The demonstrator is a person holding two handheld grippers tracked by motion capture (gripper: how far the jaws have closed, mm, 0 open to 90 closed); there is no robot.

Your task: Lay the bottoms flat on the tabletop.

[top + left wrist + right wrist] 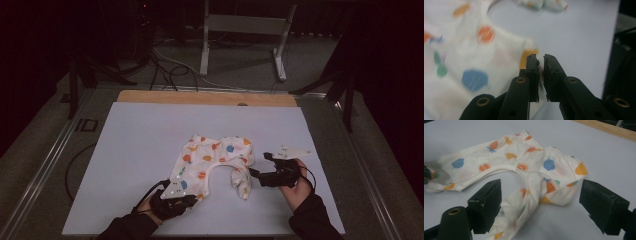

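Two hand-held grippers worked: left hand-held gripper pinched one pair of baby trousers at its near-left hem, right hand-held gripper spread beside the crumpled leg. Bench lay open all round.

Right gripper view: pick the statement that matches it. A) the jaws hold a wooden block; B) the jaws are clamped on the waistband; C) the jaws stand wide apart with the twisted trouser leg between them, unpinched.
C: the right gripper frames the twisted leg of the patterned baby trousers, its pads clear of the cloth.
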